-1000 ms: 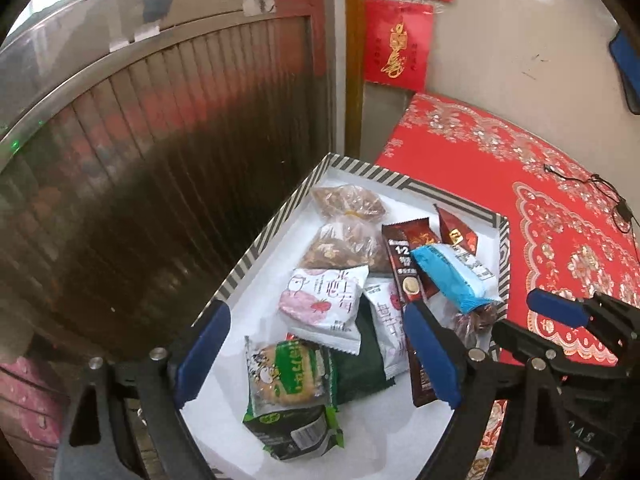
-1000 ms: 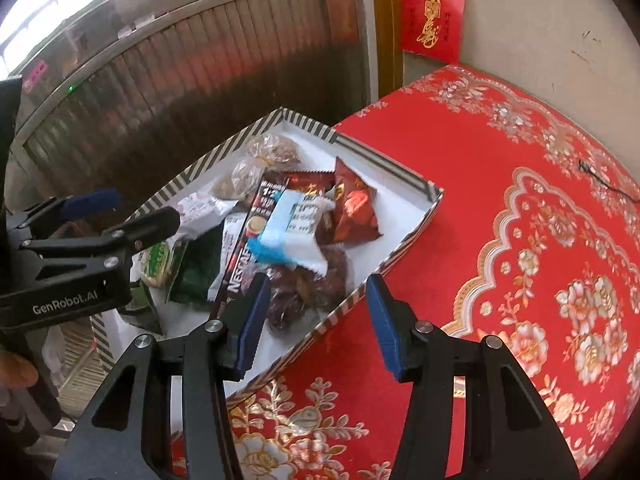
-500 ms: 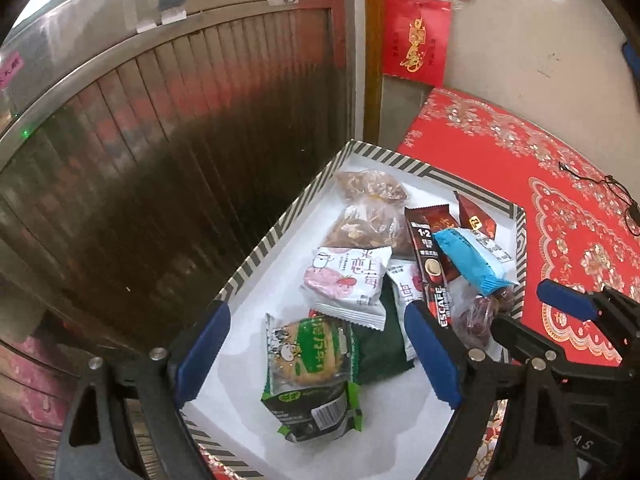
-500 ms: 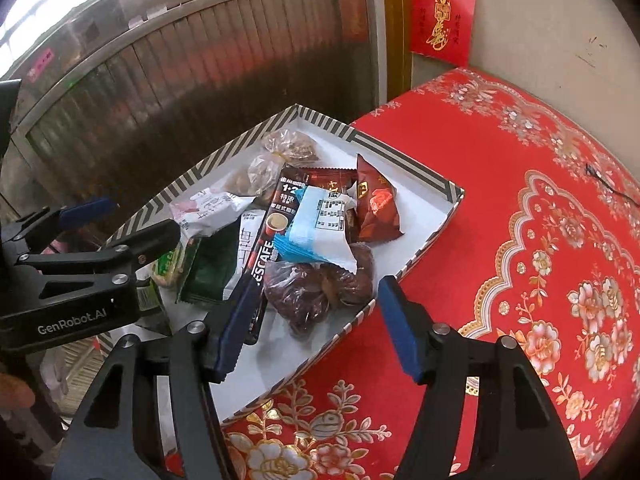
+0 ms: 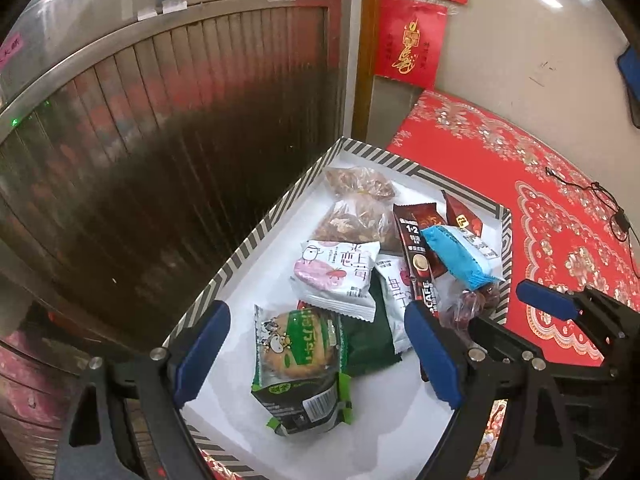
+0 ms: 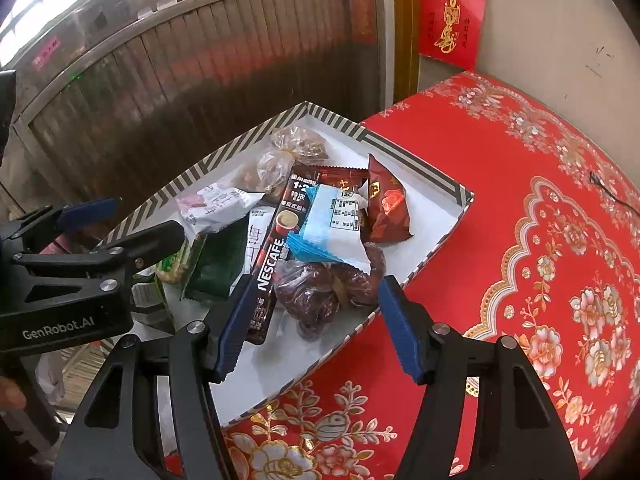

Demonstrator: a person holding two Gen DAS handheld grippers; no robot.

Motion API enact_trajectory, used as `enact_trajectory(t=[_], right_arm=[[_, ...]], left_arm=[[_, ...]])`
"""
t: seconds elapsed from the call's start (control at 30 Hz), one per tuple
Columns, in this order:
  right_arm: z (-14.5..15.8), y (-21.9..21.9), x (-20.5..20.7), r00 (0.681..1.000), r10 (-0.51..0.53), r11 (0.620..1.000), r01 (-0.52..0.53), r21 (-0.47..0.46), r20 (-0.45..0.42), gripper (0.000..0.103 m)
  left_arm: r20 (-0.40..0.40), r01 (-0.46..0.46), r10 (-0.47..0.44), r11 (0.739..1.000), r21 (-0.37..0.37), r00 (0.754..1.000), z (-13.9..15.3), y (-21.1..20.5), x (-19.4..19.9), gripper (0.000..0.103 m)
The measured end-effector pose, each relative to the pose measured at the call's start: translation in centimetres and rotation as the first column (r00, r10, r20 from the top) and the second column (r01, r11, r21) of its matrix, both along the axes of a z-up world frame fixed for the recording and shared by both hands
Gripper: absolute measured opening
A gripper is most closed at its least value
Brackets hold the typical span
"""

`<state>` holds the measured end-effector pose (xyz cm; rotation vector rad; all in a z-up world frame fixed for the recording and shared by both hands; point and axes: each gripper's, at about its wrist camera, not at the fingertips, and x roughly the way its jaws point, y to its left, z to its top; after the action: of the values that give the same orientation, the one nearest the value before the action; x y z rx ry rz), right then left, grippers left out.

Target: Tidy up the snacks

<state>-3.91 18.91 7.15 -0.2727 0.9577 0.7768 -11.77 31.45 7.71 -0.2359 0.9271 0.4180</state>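
Dates (image 6: 328, 292) lie just ahead at 12 o'clock of the right tool (image 6: 316, 326), which has just been opening and is probably nearer; left tool (image 5: 316, 350) released.

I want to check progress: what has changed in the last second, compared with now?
The right gripper has just opened its jaws wider, with nothing between them, above the bag of dates. The left gripper stays open and empty. The snacks in the striped box lie as before.

Black hand-held gripper (image 6: 316, 324) frames, blue ridged pads, silver screws
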Motion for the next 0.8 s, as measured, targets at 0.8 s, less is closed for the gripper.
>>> enact_trajectory(t=[0.8], right_arm=[[0.04, 0.69, 0.06, 1.000, 0.024, 1.000, -0.024, 0.007, -0.005, 0.063]], left_arm=[[0.020, 0.001, -0.001, 1.000, 0.018, 1.000, 0.32, 0.37, -0.31, 0.090]])
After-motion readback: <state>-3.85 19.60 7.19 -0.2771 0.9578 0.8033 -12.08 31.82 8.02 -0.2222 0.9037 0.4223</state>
